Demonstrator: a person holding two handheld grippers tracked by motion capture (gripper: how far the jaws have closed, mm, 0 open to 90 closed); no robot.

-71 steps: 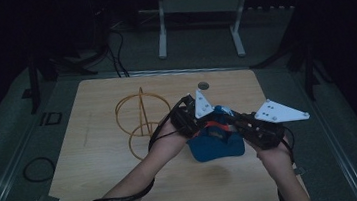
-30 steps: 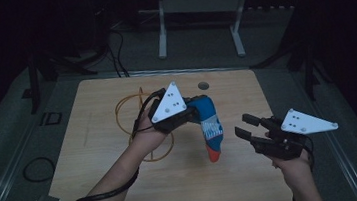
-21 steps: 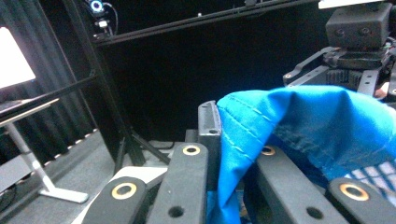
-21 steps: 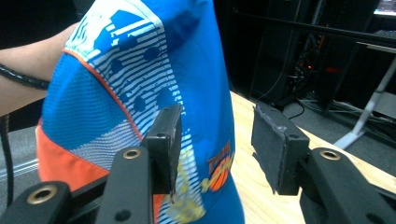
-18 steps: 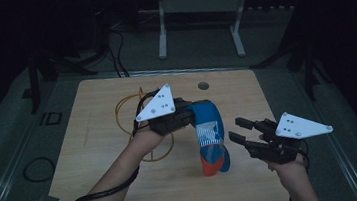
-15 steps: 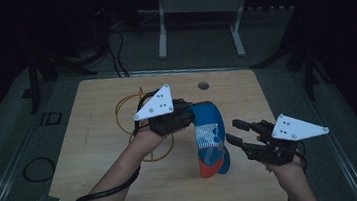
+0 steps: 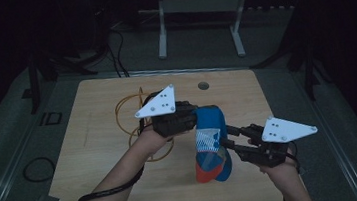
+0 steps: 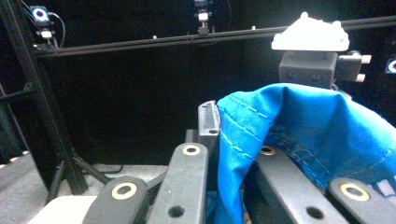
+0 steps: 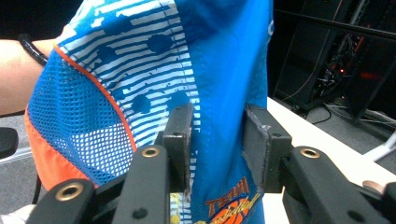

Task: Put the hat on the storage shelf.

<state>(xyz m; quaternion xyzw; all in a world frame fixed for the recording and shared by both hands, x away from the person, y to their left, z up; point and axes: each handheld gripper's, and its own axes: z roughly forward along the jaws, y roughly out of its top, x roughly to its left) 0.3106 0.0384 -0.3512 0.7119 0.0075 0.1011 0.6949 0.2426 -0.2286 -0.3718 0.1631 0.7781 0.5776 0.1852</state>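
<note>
step: two-handed handling of the blue shorts (image 7: pixel 211 145); left tool (image 7: pixel 181 121) already has them, right tool (image 7: pixel 238 142) going in for a second grip lower down
left tool: pressed together on the top edge of the fabric; the left gripper view has the blue hem (image 8: pixel 243 140) pinched between the pads
right tool: jaws have just been closing, fabric (image 9: pixel 215 93) sits between them; gap still visible at the right pad, so not clamped yet as far as I can judge
shorts position: hanging in the air over the middle of the counter (image 7: pixel 95 139), lower orange end (image 7: pixel 209 173) at or close to the wood, can't tell if touching
long axis: near vertical, top at the left tool, orange mesh end pointing down and toward the person
print: striped white panel (image 7: pixel 207 140) faces the right tool
other: yellow wire stand (image 7: pixel 133 118) behind the left hand, apart from the shorts
next: finish closing the right tool on the side seam, confirm both layers are caught, then spread the hands to open the garment flat
risk: single-layer pinch, cloth slips out on the pull
</note>
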